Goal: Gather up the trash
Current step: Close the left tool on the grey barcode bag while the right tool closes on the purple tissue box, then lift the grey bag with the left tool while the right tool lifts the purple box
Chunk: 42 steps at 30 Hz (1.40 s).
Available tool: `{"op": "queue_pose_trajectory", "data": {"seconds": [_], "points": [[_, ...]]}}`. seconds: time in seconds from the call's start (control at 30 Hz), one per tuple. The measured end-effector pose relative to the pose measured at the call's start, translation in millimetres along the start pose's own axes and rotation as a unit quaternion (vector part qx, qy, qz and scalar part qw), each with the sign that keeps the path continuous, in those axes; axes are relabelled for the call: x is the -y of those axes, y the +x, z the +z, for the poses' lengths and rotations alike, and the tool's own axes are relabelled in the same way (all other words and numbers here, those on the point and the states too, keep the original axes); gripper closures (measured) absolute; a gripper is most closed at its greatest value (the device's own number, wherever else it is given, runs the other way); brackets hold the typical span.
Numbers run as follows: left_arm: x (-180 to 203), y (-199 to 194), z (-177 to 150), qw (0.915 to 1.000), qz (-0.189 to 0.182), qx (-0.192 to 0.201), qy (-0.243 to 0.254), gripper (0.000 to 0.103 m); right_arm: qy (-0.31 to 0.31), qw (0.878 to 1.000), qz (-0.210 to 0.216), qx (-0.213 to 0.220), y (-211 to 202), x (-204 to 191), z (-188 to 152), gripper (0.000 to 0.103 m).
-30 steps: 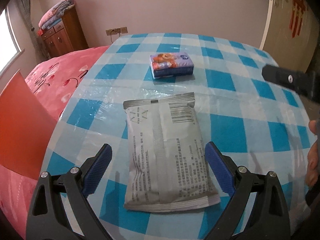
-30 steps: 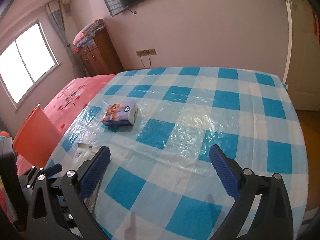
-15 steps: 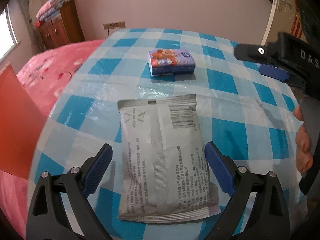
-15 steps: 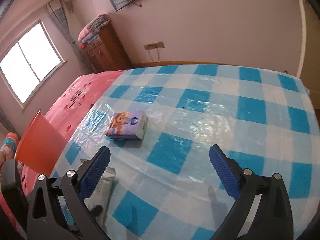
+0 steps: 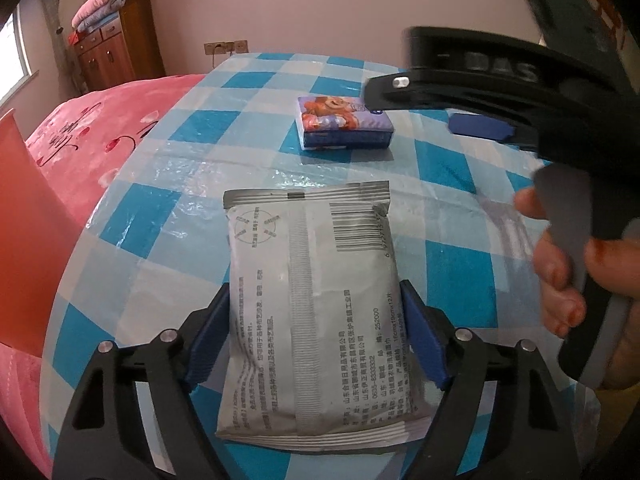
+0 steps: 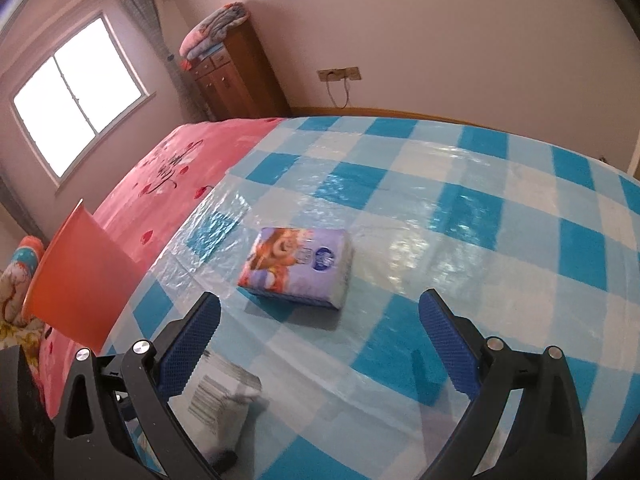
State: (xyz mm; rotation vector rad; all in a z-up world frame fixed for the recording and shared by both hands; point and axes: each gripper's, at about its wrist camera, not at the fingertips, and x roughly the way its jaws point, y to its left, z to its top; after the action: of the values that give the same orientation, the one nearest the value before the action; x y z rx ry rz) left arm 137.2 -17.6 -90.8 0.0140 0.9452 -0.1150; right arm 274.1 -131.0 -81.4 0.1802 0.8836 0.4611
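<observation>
left tongs [image 5: 316,336] closing on the grey pouch [image 5: 312,304] between them, best squeezed evenly mid-pack; right tongs [image 6: 320,332] spread wide, tissue pack [image 6: 298,266] just ahead.

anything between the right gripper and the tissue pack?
Nothing: in the right wrist view only bare checked tablecloth lies between the open right gripper and the tissue pack.
</observation>
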Motion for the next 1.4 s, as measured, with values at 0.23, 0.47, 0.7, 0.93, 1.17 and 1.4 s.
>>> {"op": "queue_pose_trajectory", "data": {"seconds": [0.23, 0.47, 0.7, 0.93, 1.17, 1.4], "points": [[-14, -3, 1, 0.9997, -0.007, 0.003, -0.022, 0.025, -0.012, 1.000, -0.002, -0.020, 28, -13, 7, 0.005], [-29, -4, 2, 0.9992, -0.004, 0.007, -0.039, 0.025, -0.014, 0.999, -0.025, -0.030, 49, -20, 11, 0.006], [-40, -4, 2, 0.9988, -0.002, 0.012, -0.047, 0.025, -0.027, 0.998, -0.049, -0.028, 58, -27, 13, 0.007], [-45, -4, 3, 0.9986, 0.000, 0.015, -0.050, 0.025, -0.046, 0.996, -0.078, -0.022, 64, -33, 16, 0.020], [-49, -5, 3, 0.9984, 0.004, 0.017, -0.054, 0.025, -0.057, 0.994, -0.090, -0.017, 66, -35, 14, 0.023], [-53, -9, 1, 0.9982, 0.009, 0.020, -0.056, 0.025, -0.045, 0.995, -0.092, -0.010, 58, -30, 9, 0.024]]}}
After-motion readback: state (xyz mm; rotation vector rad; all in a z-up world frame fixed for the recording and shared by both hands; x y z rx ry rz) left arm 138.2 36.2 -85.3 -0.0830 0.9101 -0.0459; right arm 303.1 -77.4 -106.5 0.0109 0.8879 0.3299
